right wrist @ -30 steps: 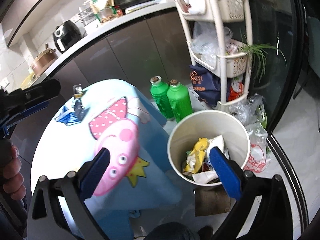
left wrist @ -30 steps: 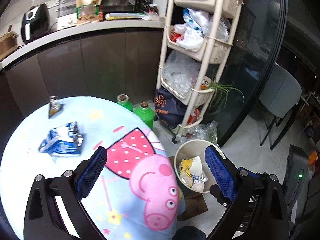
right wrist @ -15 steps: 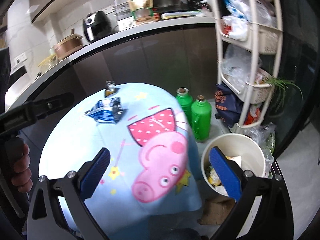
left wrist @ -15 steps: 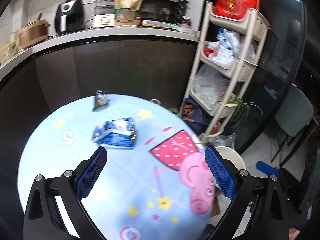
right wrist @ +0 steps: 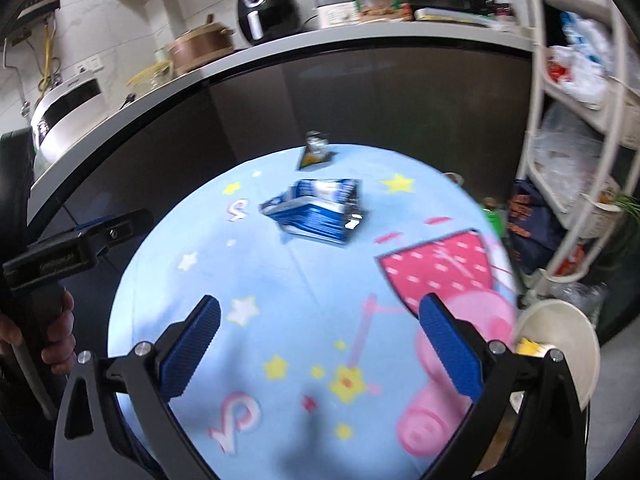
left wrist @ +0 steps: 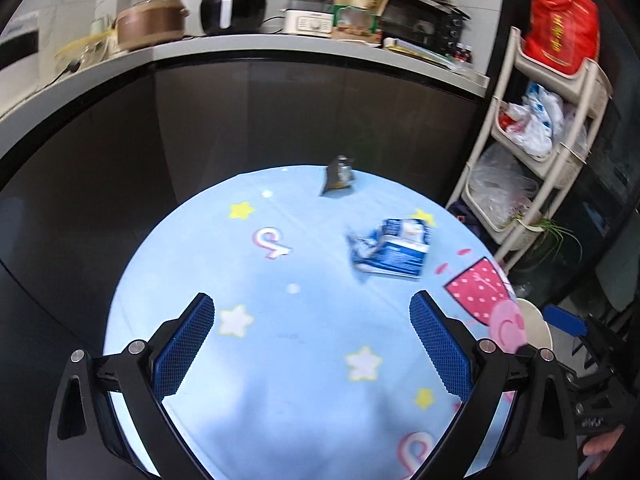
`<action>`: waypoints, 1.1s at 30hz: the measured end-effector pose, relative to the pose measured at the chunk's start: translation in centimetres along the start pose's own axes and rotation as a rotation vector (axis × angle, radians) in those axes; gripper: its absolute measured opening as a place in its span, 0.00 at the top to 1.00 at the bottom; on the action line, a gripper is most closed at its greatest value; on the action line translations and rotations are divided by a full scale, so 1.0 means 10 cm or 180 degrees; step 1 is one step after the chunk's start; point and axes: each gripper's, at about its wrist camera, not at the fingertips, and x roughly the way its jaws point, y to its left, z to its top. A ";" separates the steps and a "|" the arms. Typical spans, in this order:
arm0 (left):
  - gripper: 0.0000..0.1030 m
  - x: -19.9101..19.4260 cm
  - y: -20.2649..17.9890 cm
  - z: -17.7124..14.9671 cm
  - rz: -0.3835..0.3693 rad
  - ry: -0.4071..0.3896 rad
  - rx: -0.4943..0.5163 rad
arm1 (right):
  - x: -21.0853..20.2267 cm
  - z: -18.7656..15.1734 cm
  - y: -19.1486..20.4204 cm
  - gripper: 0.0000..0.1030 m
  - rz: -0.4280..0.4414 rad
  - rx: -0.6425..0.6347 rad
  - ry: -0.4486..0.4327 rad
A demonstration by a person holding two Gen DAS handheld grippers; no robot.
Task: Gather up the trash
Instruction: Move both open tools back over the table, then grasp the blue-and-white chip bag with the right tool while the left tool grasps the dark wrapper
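Trash is partly collected, judging by how things lie: the round table (left wrist: 280,340) with its cartoon cloth carries two pieces, and the white bin (right wrist: 560,344) on the floor off the table's right edge already shows a yellow scrap inside. Going left to right, the left gripper (left wrist: 312,344) hangs over the table's near edge with its blue pads spread wide and nothing between them. Ahead of it, a small dark wrapper (left wrist: 339,176) stands at the far edge, and a crumpled blue-and-white carton (left wrist: 394,250) lies toward the right edge, apart from the wrapper. The right gripper (right wrist: 320,344) is likewise spread wide and empty, over the near edge, with the carton ahead of it and the bin just beside its right finger. Both pieces are left to pick up.
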 end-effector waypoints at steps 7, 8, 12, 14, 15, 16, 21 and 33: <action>0.09 0.14 0.35 0.04 -0.0079 0.0056 -0.0059 | 0.66 0.39 0.10 0.04 0.0145 -0.0073 0.0176; 0.09 0.17 0.38 0.07 -0.0082 0.0064 -0.0060 | 0.77 0.44 0.09 0.04 0.0156 -0.0092 0.0194; 0.09 0.34 0.47 0.20 -0.0084 0.0096 -0.0070 | 1.12 0.54 -0.01 0.11 0.0319 -0.0074 0.0258; 0.09 0.41 0.50 0.26 -0.0108 0.0101 -0.0080 | 1.26 0.56 -0.07 0.13 0.0308 -0.0045 0.0302; 0.09 0.46 0.51 0.31 -0.0124 0.0104 -0.0083 | 1.32 0.57 -0.10 0.16 0.0316 -0.0024 0.0319; 0.09 0.50 0.52 0.35 -0.0135 0.0104 -0.0081 | 1.39 0.58 -0.14 0.17 0.0346 0.0020 0.0334; 0.09 0.75 0.47 0.55 -0.0205 0.0111 0.0016 | 1.57 0.64 -0.25 0.35 0.0382 0.0121 0.0325; 0.09 1.62 0.03 1.06 -0.0343 0.0221 0.0251 | 1.29 0.42 -0.17 0.98 0.0545 -0.0011 0.0259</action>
